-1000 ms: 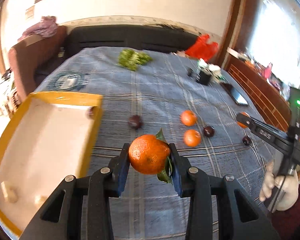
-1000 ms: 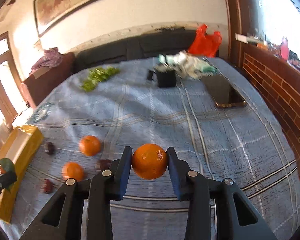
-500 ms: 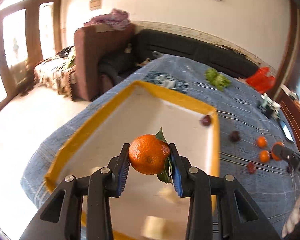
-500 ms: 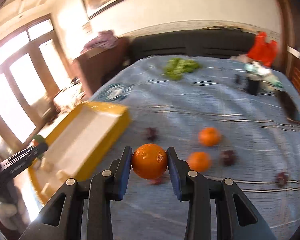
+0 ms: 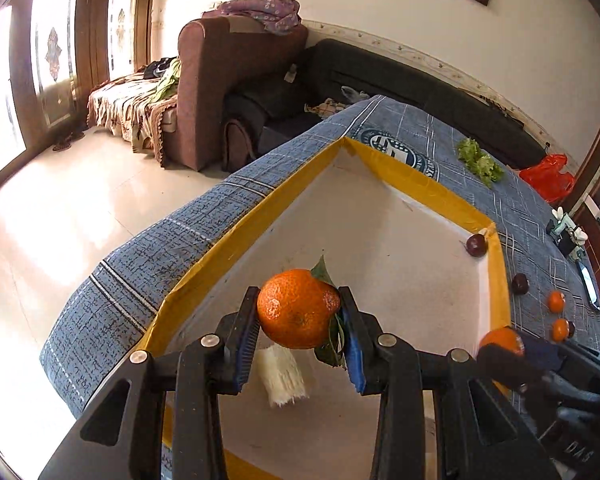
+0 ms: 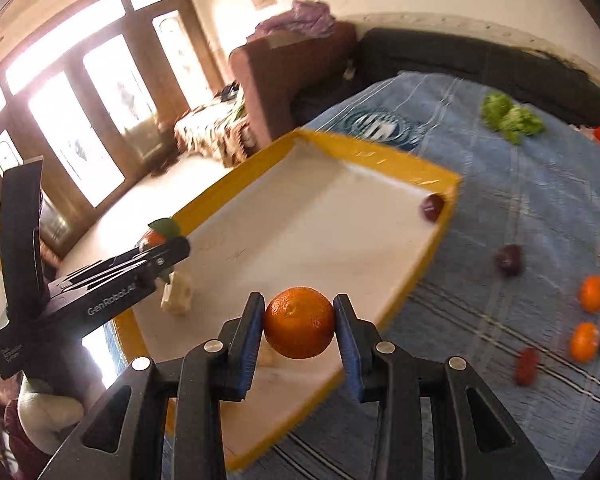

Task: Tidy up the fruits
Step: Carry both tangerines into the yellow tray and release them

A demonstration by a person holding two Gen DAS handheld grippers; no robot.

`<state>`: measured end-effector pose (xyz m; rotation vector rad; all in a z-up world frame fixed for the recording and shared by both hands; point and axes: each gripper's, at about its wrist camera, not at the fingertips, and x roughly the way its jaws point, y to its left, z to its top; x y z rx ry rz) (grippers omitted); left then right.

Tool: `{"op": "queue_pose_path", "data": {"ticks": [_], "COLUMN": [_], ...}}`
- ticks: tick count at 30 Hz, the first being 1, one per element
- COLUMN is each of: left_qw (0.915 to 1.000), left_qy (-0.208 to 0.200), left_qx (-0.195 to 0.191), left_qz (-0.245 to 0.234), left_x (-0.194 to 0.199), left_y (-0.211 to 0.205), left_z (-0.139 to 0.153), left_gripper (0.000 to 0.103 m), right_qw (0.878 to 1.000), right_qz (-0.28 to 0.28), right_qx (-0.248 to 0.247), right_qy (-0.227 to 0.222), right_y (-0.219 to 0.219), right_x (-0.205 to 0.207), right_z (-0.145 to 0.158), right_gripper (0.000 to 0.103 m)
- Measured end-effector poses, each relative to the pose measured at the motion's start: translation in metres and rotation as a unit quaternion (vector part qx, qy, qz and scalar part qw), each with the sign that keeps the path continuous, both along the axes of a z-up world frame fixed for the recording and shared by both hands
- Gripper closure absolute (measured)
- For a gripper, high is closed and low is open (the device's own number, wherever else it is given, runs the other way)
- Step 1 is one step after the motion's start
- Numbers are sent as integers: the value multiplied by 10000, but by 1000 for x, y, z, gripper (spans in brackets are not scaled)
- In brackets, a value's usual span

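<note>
**Two oranges held over the tray**

Left gripper (image 5: 300, 320) pinching a leafy orange (image 5: 298, 308) above the yellow-rimmed tray (image 5: 440, 196). Right gripper (image 6: 299, 330) clamped on a plain orange (image 6: 300, 322) at the tray's near edge. Inside: one plum (image 5: 477, 245), a white scrap (image 5: 282, 376). Out on the blue cloth (image 6: 500, 208): more oranges (image 6: 591, 294), plums (image 6: 508, 260), greens (image 6: 510, 118).
</note>
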<state>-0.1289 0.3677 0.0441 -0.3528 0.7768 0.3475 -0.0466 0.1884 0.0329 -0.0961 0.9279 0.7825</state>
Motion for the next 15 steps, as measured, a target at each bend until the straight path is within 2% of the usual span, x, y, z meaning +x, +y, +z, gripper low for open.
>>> {"op": "queue_pose_path", "data": {"ticks": [10, 11, 13, 15], "left_qw": [9999, 9999, 10000, 9998], "left_qy": [95, 88, 78, 38], "left_qx": [-110, -82, 25, 172], "left_qz": [14, 9, 3, -11], "left_x": [12, 12, 12, 10], "left_y": [10, 10, 7, 2], "left_z": [-10, -9, -6, -1], "left_gripper": [65, 63, 51, 47], "right_qw": [9989, 9988, 9986, 9986], "right_qz": [87, 76, 99, 111], "right_qx": [-446, -473, -520, -515], "right_qy": [114, 84, 1, 12], "right_y": [38, 40, 44, 45], "right_x": [16, 15, 14, 15], "right_z": [-31, -31, -30, -30], "right_gripper": [63, 63, 63, 63]}}
